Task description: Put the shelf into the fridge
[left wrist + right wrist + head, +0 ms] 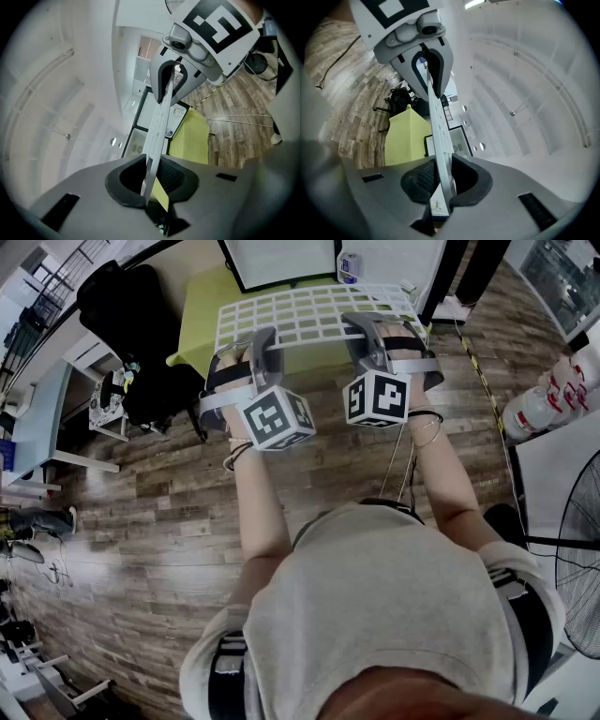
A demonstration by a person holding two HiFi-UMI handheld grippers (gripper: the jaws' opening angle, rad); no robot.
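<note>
A white wire-grid shelf (309, 313) is held level in front of the person, above a yellow-green table (202, 310). My left gripper (265, 341) is shut on the shelf's near edge at the left. The right gripper (361, 329) is shut on the same edge further right. In the left gripper view the shelf (159, 126) runs edge-on out of my jaws to the other gripper beyond. The right gripper view shows the shelf (439, 126) edge-on between the pads (423, 180). The open fridge (281, 261) stands right behind the shelf's far edge.
A black bag or chair (141, 324) stands left of the table. White furniture (47, 409) lines the left side. A fan (577, 559) and plastic bottles (544, 404) are at the right. The floor (169, 521) is wood plank.
</note>
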